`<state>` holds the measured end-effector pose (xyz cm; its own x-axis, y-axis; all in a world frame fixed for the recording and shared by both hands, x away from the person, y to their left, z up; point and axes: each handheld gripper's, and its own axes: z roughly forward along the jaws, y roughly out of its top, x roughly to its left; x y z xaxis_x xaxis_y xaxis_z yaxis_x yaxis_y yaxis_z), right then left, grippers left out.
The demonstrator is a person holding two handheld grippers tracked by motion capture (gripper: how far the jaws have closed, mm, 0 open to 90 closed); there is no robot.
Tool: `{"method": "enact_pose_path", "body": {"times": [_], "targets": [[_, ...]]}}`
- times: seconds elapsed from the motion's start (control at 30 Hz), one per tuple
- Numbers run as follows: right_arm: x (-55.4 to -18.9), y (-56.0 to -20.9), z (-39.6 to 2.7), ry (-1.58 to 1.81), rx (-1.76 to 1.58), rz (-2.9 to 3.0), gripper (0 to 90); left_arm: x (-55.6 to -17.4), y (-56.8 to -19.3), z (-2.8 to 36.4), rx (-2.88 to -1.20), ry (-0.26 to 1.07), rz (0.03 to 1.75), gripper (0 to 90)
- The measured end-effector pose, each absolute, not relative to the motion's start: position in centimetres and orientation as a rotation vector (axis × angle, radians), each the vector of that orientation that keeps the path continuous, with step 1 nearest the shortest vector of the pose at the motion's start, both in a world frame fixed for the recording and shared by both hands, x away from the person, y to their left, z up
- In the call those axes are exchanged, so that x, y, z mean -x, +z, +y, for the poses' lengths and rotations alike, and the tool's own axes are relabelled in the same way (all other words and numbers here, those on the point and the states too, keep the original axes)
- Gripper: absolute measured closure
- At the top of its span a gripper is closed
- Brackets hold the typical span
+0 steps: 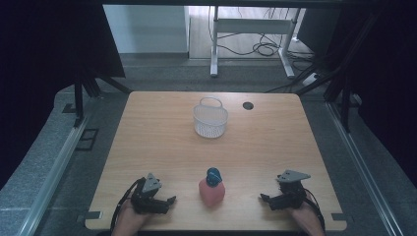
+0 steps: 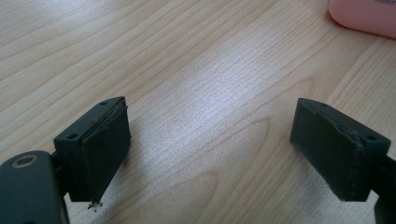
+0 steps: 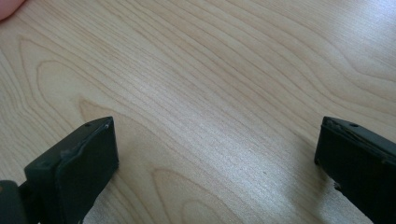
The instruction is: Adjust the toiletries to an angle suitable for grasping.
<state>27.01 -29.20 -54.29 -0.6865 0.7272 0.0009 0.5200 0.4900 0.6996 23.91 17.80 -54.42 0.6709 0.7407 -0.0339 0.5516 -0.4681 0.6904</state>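
While both hands rest at the near edge of the wooden tabletop [image 1: 162,142], the left gripper [image 1: 167,201] and the right gripper [image 1: 265,198] point inward toward each other, each with its jaws spread wide over bare wood and pinching nothing. Between them, well apart from both, sits a pink object [image 1: 212,191] with a small blue thing [image 1: 214,176] on top. Farther back, near the middle, stands a white mesh basket [image 1: 210,121] with an upright handle, and a dark cable hole [image 1: 248,105] lies just right of it.

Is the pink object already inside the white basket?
No, the pink object lies on the table's near edge between both grippers, far from the white basket.
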Motion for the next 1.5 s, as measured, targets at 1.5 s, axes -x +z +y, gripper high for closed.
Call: {"method": "enact_pose_path", "body": {"times": [1.5], "targets": [[-26.39,-53.32,-28.60,1.007,-1.101,2.441,0.0,-23.91,-54.41,17.81,-2.195,0.353,0.991,11.7]]}}
